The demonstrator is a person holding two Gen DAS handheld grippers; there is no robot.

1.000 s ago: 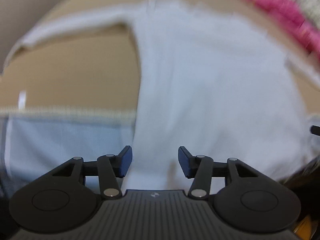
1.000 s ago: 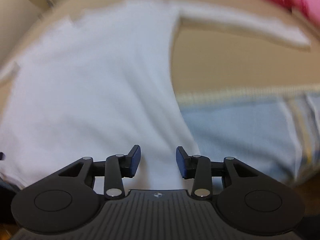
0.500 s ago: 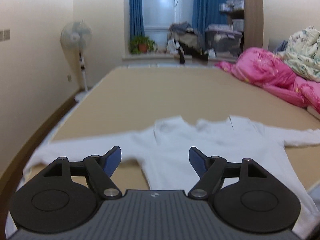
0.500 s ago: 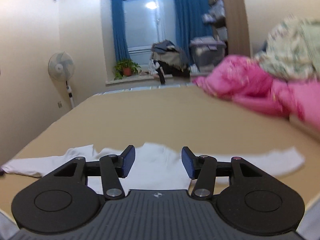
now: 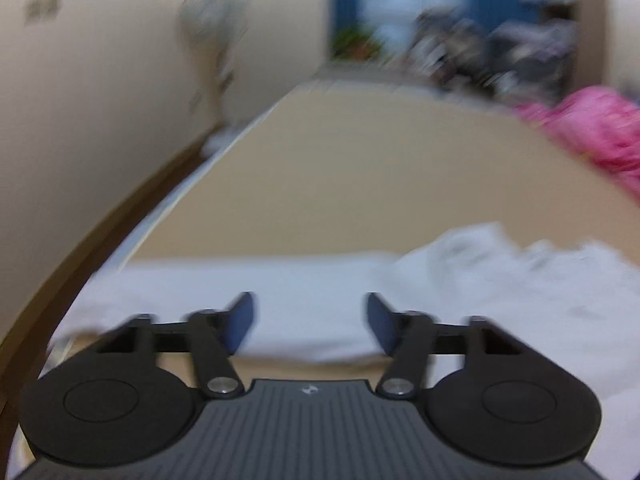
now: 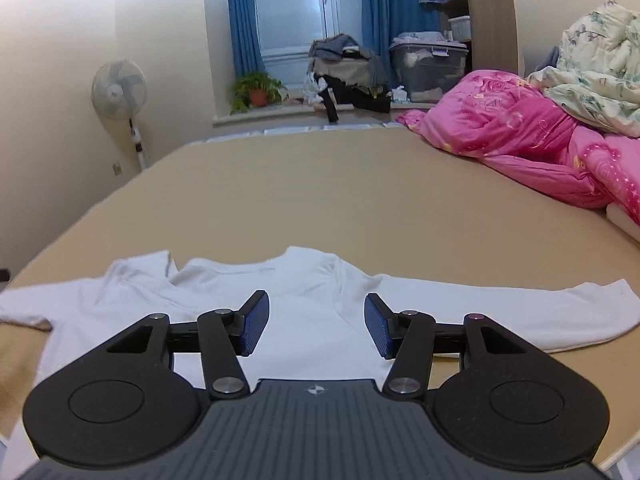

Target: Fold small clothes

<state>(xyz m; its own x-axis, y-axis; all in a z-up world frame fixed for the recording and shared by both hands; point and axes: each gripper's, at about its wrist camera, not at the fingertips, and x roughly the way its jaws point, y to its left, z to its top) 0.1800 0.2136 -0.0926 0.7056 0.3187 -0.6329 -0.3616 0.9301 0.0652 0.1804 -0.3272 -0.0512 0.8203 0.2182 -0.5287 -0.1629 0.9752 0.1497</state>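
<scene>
Left wrist view, badly smeared: left gripper (image 5: 309, 322) released, jaws just narrowed yet with nothing between them, hovering over the left sleeve (image 5: 224, 280) of the white long-sleeved top (image 5: 500, 280), which lies spread flat on the tan bed surface (image 5: 360, 168). Neckline region rumpled at the right of this view; pink quilt (image 5: 592, 132) far off to the right. Right wrist view, sharp: right gripper (image 6: 315, 326) also released, jaws just widened a little, empty, poised above the chest of the top, collar ahead, right sleeve (image 6: 520, 308) stretched out to the right, left sleeve (image 6: 80, 300) reaching to the left edge. Standing fan (image 6: 118, 90), potted plant (image 6: 256, 90) and blue curtains (image 6: 244, 20) beyond the bed; floral duvet (image 6: 596, 68) heaped above the pink quilt. Probably the start of the sleeve fold. Best done by lowering onto the cuff end, pinching only the sleeve's own layers, lifting just clear, carrying it straight across the chest and laying it down flat; likewise on the other side, keeping the body smooth and the shoulder crease square.
</scene>
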